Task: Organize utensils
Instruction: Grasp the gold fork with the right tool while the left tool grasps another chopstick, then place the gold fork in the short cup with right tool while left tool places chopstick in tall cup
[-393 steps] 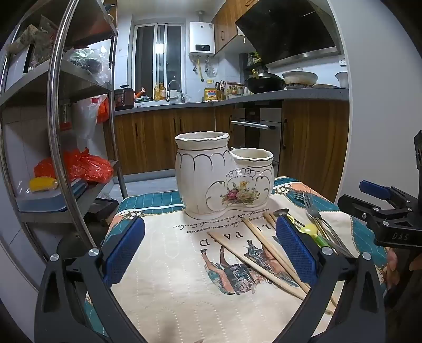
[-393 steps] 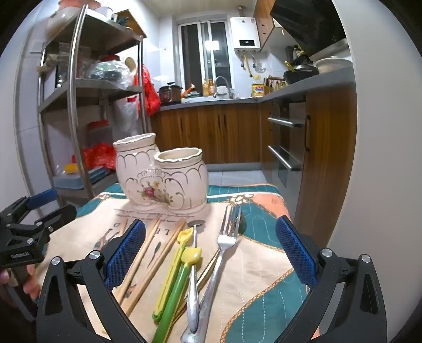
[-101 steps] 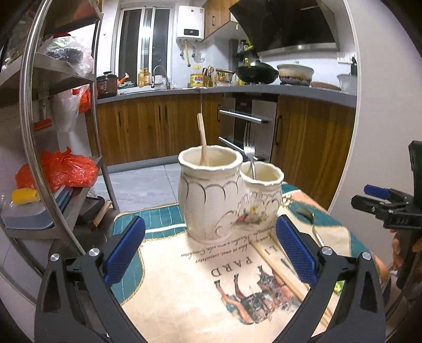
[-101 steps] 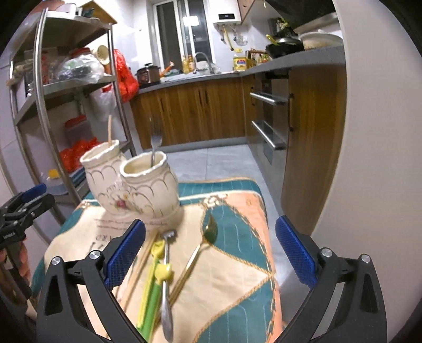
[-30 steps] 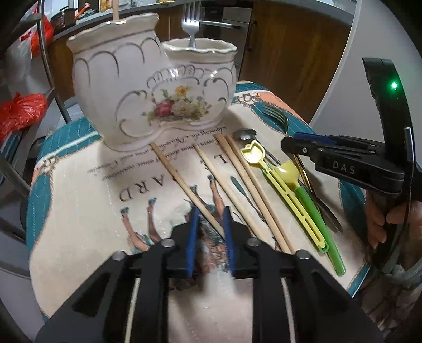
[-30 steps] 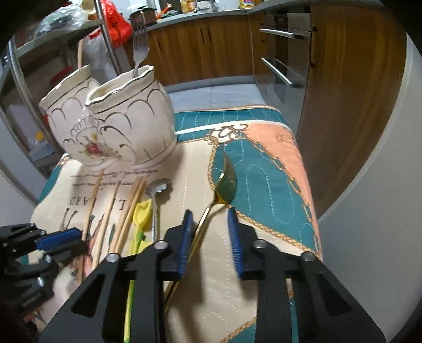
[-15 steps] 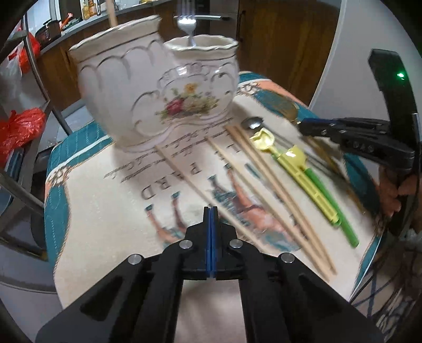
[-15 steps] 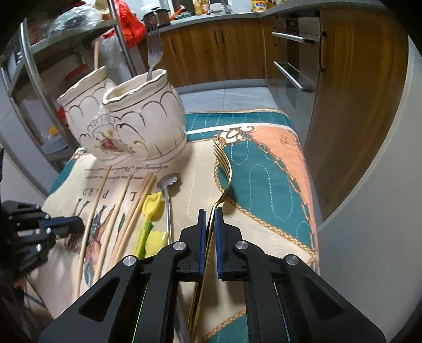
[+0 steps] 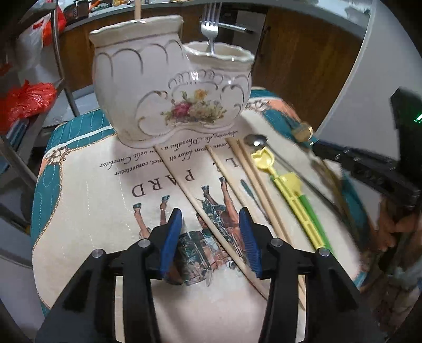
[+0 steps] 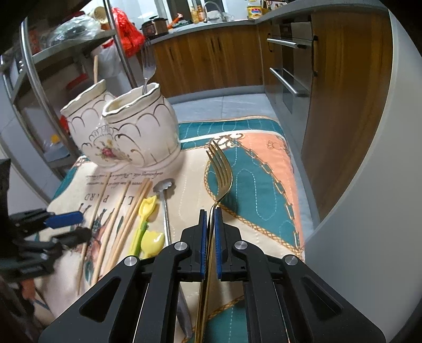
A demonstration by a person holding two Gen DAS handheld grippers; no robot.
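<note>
A white ceramic double utensil holder (image 9: 168, 87) (image 10: 126, 132) stands at the back of the mat, with a silver fork (image 9: 210, 26) in its small cup and a chopstick (image 9: 137, 10) in its tall cup. My left gripper (image 9: 208, 237) is open, its pads on either side of a wooden chopstick (image 9: 205, 213) lying on the mat. My right gripper (image 10: 210, 232) is shut on a gold fork (image 10: 220, 168) and holds it above the mat, tines forward. More chopsticks (image 10: 129, 213), a silver spoon (image 10: 164, 195) and yellow-green utensils (image 9: 290, 190) lie between the grippers.
The patterned mat (image 9: 100, 198) covers a small table whose right edge drops off by a white wall (image 10: 369, 211). A metal shelf rack (image 10: 34, 79) stands to the left. Wooden kitchen cabinets (image 10: 211, 60) are behind.
My left gripper has opened from shut and now straddles a chopstick. My right gripper has lifted the gold fork off the mat.
</note>
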